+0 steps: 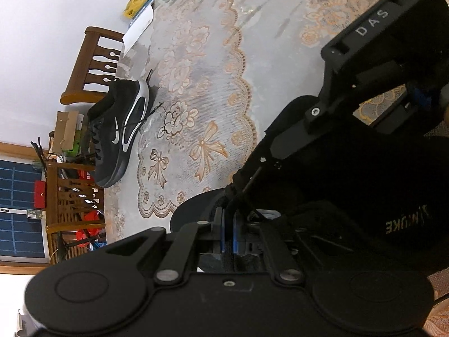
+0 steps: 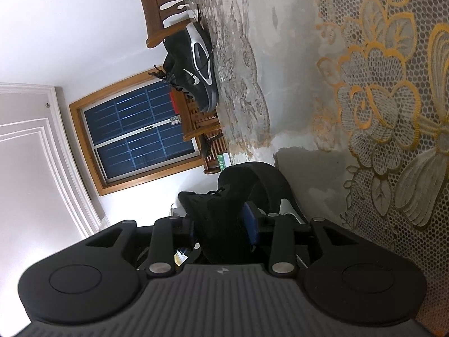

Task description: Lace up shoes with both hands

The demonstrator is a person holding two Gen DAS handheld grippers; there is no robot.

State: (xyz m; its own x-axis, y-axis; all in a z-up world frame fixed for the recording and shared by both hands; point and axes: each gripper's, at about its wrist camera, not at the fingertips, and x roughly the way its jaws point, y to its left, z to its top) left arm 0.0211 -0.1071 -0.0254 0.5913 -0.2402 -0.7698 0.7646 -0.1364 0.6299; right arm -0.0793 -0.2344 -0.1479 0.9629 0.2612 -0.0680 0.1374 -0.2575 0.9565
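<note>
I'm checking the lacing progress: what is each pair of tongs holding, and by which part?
The left tongs pinch a stretch of the black lace. The right tongs clamp the near shoe by its upper.

Near shoe (image 2: 238, 196) on the lace tablecloth (image 2: 378, 98), just before the right gripper (image 2: 224, 224). Second shoe (image 2: 196, 70) well apart, at table's far edge; chair (image 2: 157, 14) behind it.
</note>
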